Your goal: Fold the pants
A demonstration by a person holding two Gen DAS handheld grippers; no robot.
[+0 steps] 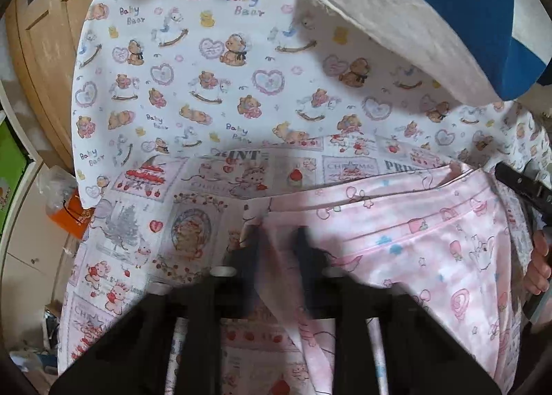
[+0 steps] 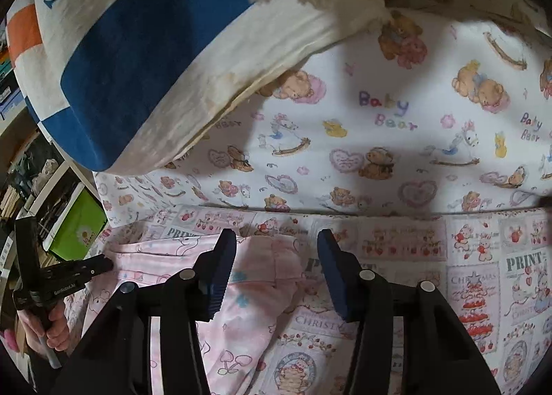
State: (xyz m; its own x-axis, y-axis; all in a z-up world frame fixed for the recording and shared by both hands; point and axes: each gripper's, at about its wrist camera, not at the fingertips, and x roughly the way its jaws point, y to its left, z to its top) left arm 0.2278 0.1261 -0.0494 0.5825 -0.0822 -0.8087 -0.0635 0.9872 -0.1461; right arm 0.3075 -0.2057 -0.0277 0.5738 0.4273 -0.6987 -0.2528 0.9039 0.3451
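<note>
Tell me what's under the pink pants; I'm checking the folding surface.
The pink pants lie on a Christmas-print cloth, which meets a Baby Bear sheet behind it. Whatever sits directly beneath the pants is covered.

The left gripper (image 1: 277, 243) is smeared by motion blur in its own view, so the contact between its fingertips and the pink pants (image 1: 407, 239) cannot be made out. The pants run off the lower edge there, and their legs stay unseen. In the right wrist view, the right gripper (image 2: 276, 270) covers part of the pants' edge. A blue-and-white pillow (image 2: 138, 50) is cut off at the top, its lettering incomplete. The left hand (image 2: 48, 322) sits half out of frame.
</note>
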